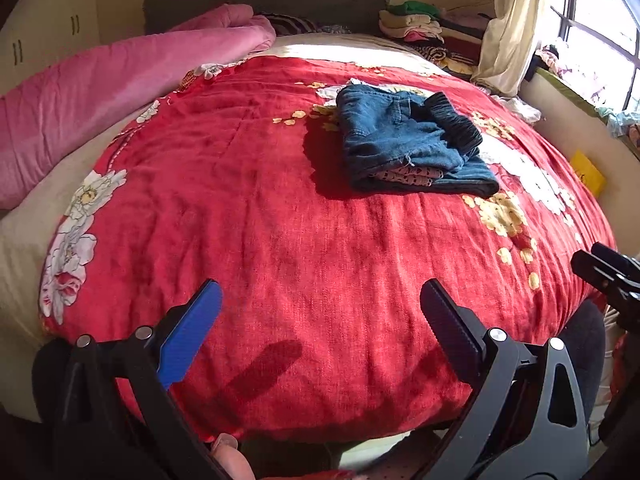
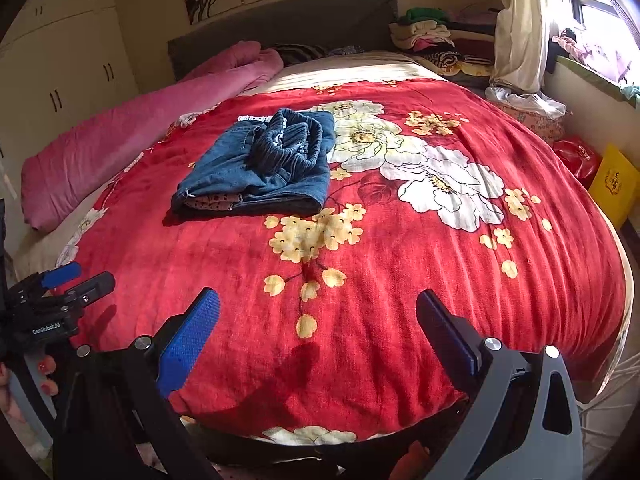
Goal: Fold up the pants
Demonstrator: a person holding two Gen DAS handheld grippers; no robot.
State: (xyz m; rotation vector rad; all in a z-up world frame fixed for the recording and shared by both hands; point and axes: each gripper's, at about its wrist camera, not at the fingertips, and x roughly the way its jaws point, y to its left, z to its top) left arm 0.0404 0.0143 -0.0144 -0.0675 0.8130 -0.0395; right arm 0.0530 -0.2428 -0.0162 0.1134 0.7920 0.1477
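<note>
The jeans (image 1: 412,142) sit folded in a bundle on the red flowered blanket (image 1: 280,240), well ahead of both my grippers. My left gripper (image 1: 320,304) hangs over the near edge of the bed, jaws wide apart, holding nothing. Same for my right gripper (image 2: 318,312), just beside it.

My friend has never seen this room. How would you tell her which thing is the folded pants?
Find the big bed with the red flowered blanket. Near its middle, beside the large white flowers, lies a small folded bundle: the blue denim pants, with a dark ribbed waistband bunched on top. Nothing else blue lies on the blanket; the other clothes are stacked by the headboard.
</note>
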